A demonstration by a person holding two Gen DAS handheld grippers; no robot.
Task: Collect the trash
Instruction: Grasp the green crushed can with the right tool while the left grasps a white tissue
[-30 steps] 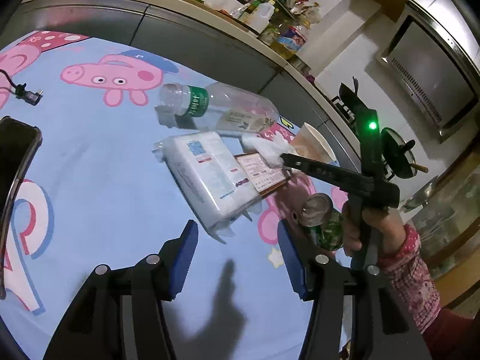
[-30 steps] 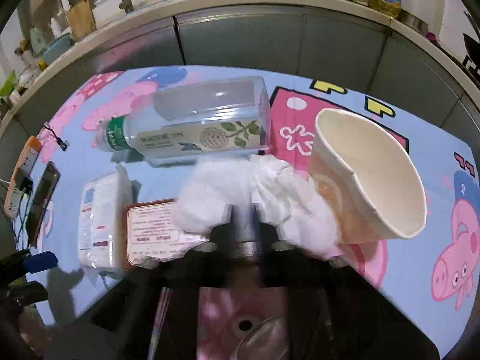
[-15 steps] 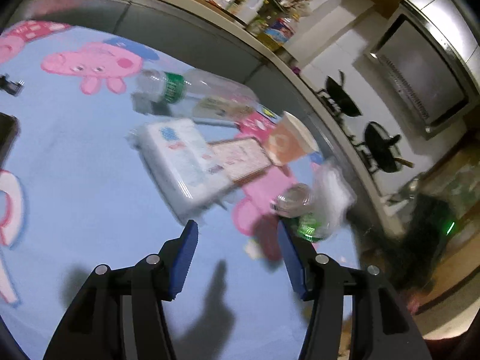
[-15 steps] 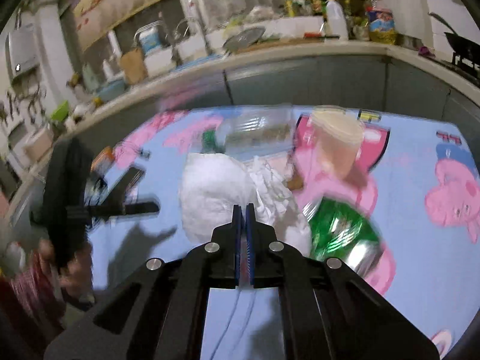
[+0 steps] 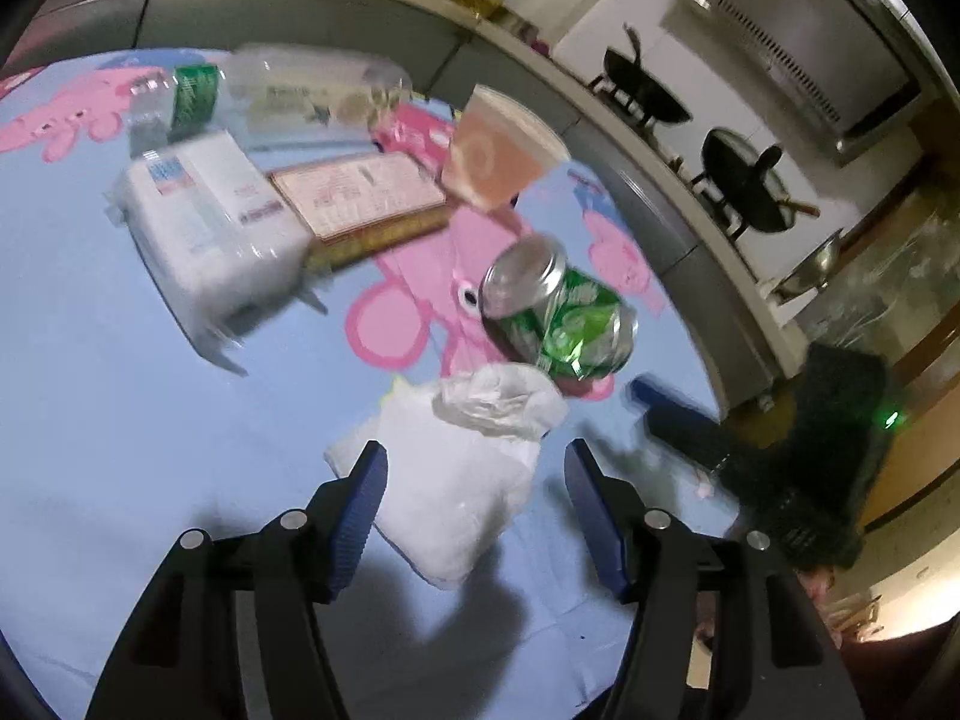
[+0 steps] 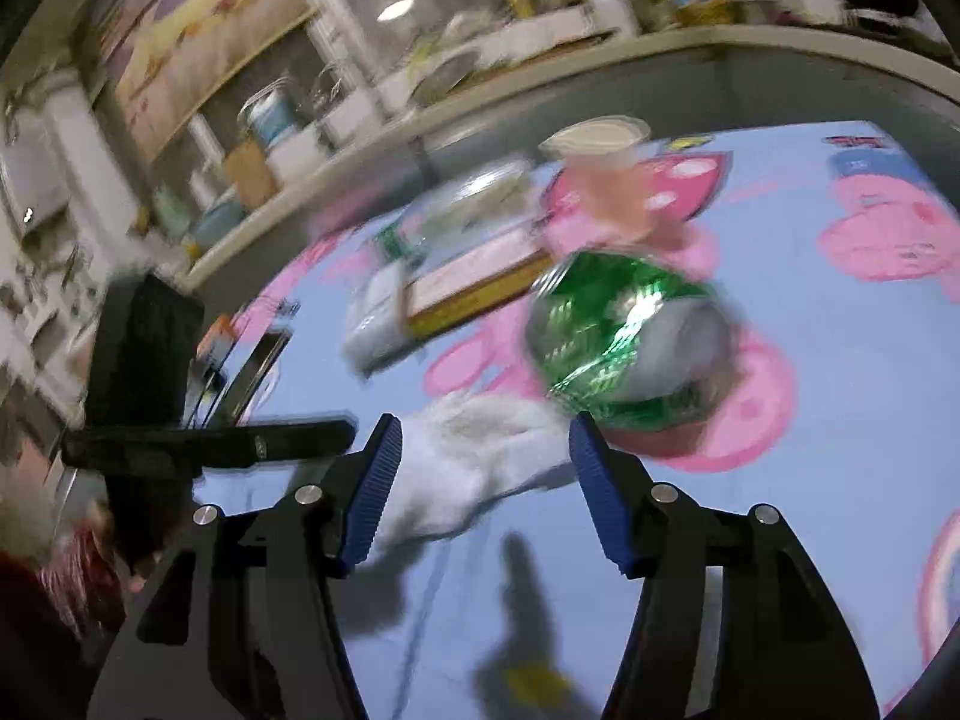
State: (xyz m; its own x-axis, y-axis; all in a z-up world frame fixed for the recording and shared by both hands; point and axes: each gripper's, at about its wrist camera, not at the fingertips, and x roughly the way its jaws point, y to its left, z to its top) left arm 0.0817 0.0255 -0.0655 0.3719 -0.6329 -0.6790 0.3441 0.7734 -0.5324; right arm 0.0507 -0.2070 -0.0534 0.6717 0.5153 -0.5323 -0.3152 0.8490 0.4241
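Note:
A crumpled white tissue (image 5: 462, 468) lies on the blue cartoon cloth, between the open jaws of my left gripper (image 5: 474, 480). It also shows in the right wrist view (image 6: 474, 456), between the open jaws of my right gripper (image 6: 483, 456), which holds nothing. A crushed green can (image 5: 558, 312) lies just beyond the tissue, also in the right wrist view (image 6: 624, 330). Farther back lie a paper cup (image 5: 498, 156), a flat box (image 5: 360, 192), a wet-wipes pack (image 5: 210, 228) and a clear plastic bottle (image 5: 288, 90). The right gripper body shows blurred at the left wrist view's right (image 5: 798, 456).
The cloth-covered table (image 5: 120, 420) ends at a grey counter wall (image 5: 270, 6) behind. A phone (image 6: 258, 360) and cable lie at the table's left in the right wrist view. Stove pans (image 5: 744, 186) stand off to the right.
My right gripper carried the tissue from beside the cup toward the near side, opened and let it go on the cloth by the can. My left gripper moved right, over the tissue.

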